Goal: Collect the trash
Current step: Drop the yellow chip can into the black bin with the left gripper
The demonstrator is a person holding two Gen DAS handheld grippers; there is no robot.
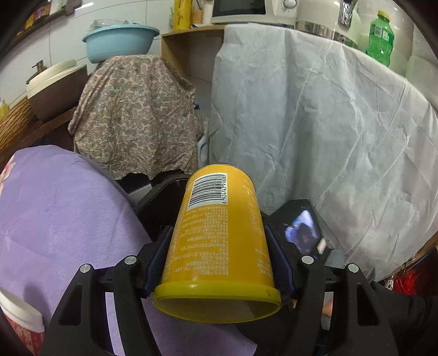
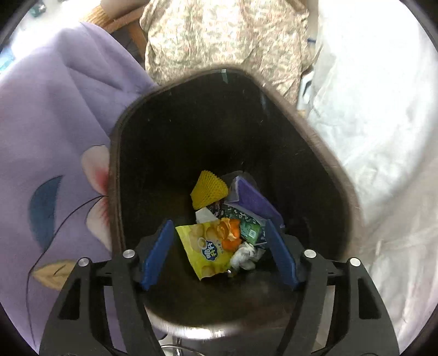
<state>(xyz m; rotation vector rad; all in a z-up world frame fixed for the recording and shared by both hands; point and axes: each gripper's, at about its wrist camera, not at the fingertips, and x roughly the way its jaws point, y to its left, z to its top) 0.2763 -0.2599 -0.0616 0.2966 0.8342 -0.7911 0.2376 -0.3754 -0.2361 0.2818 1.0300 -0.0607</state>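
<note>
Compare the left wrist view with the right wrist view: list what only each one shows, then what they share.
Only the left wrist view: the left gripper clamped on a yellow can, plus a blue basin, a green bottle and a microwave.

Only the right wrist view: the right gripper, open and empty, above the black bin's inside, where a yellow chip bag, orange peel and crumpled tissue lie.

Both: the purple cloth, the paisley cloth and the white sheet.
</note>
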